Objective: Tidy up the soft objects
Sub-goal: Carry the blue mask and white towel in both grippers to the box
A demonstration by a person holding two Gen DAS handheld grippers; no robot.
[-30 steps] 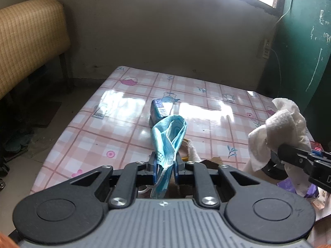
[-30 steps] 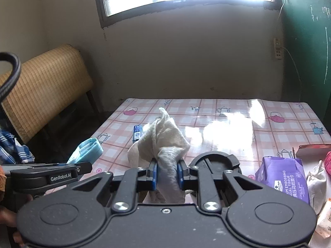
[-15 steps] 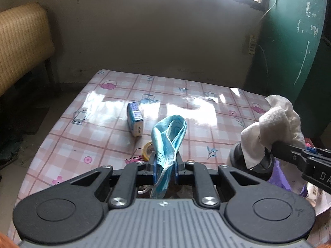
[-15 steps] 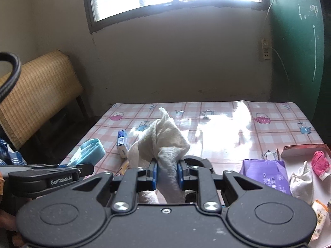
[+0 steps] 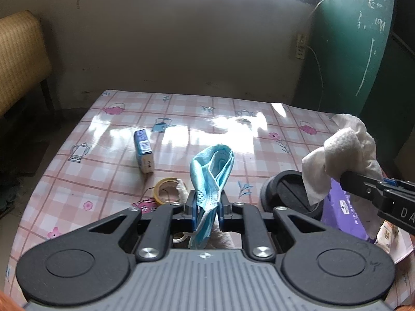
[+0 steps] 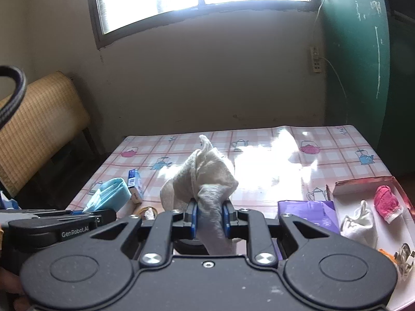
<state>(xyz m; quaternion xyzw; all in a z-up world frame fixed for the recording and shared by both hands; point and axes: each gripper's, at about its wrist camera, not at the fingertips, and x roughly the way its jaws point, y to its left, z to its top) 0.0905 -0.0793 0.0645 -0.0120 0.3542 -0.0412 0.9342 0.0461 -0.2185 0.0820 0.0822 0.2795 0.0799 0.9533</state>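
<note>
Blue mask (image 5: 211, 171) pinched in left claw (image 5: 206, 205), white cloth (image 6: 205, 178) in right claw (image 6: 210, 216).

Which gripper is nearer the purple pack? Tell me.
Right. The right gripper holds the white cloth just beside the purple pack; the left gripper sits farther off.

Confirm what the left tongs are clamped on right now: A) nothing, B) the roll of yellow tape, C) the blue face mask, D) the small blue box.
C: the left tongs are shut on the blue face mask, which sticks up between the pads, while the small blue box and the roll of yellow tape lie on the table.
</note>
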